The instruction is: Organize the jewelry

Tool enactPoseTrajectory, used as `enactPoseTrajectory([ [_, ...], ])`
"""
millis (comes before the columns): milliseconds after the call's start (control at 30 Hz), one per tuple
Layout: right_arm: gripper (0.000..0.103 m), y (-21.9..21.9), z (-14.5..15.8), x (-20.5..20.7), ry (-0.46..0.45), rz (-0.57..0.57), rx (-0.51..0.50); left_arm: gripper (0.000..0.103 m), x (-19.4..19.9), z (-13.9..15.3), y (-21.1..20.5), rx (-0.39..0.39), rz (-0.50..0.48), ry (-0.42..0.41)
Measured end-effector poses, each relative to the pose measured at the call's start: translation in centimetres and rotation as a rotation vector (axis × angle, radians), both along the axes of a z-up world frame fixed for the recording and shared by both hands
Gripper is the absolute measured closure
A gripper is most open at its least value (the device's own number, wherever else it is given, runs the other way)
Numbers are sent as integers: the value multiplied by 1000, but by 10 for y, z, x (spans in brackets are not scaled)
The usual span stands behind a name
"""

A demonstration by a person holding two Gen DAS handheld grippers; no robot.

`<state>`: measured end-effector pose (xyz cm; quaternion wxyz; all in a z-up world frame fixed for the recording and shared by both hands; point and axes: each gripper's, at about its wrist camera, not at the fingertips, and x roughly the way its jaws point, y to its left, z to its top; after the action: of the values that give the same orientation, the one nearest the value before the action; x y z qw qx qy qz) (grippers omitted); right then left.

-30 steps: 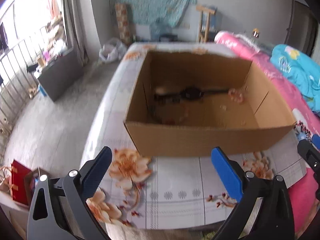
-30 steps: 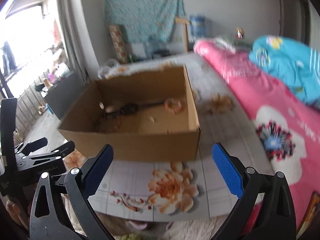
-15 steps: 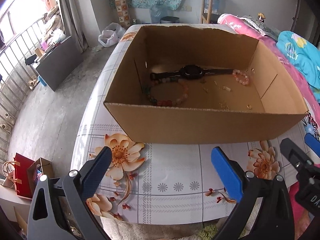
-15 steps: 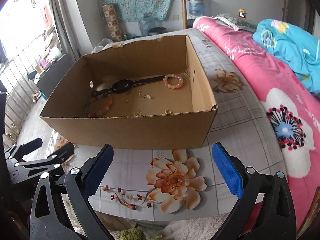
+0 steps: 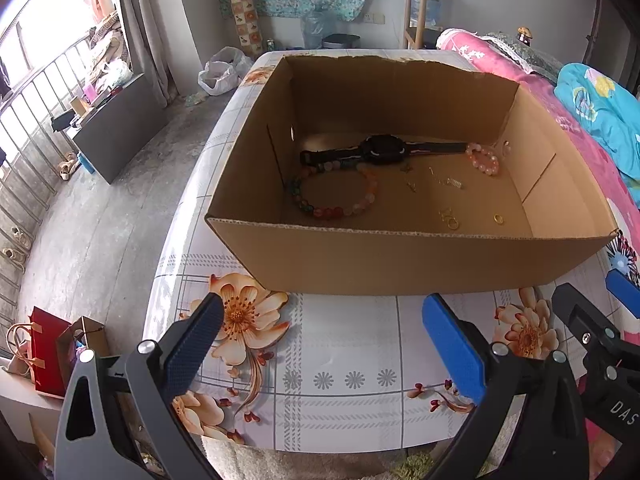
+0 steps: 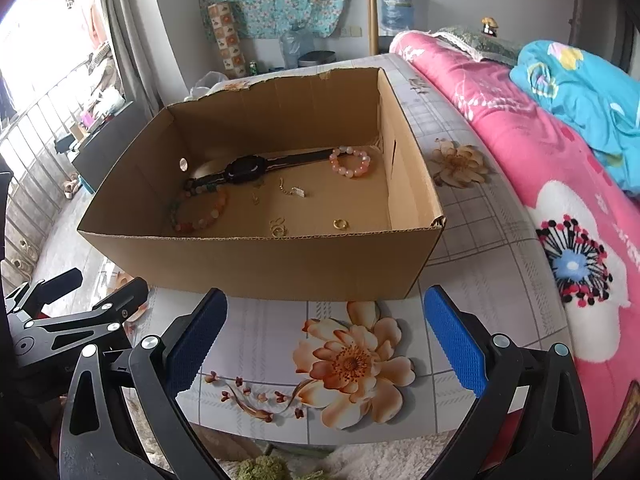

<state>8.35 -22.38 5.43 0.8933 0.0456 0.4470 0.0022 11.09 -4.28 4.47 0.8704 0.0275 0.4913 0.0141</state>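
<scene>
- Left wrist view shows the jewelry lying on the floor of an open cardboard box [image 5: 400, 264], straight ahead of the left hand-held gripper [image 5: 320, 336].
- A black watch [image 5: 380, 150] lies flat near the far wall of the box.
- A big bracelet of mixed color beads [image 5: 336, 196] lies in front of the watch, toward the far left of the hand-held gripper, and its far edge touches the watch strap.
- A small pink bead bracelet [image 5: 482, 159] sits at the right end of the strap.
- A few gold rings [image 5: 498, 219] and tiny chain bits lie closer, on the right part of the box floor.
- The left hand-held gripper has its blue pads spread wide and holds nothing.
- Right wrist view shows the right hand-held gripper [image 6: 326, 332], also spread wide and holding nothing, with the box just ahead of it.
- The box stands on a counter [image 6: 352, 360] with a flower cloth.
- A pink bed cover [image 6: 560, 208] lies to the right of the right hand-held gripper.
</scene>
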Motion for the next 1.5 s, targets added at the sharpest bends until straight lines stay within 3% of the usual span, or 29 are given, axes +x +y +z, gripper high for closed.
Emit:
enactPoseTrajectory([
  [1500, 8, -3, -1, 3, 12, -8, -2, 6, 5, -5, 2, -33, -1, 30],
])
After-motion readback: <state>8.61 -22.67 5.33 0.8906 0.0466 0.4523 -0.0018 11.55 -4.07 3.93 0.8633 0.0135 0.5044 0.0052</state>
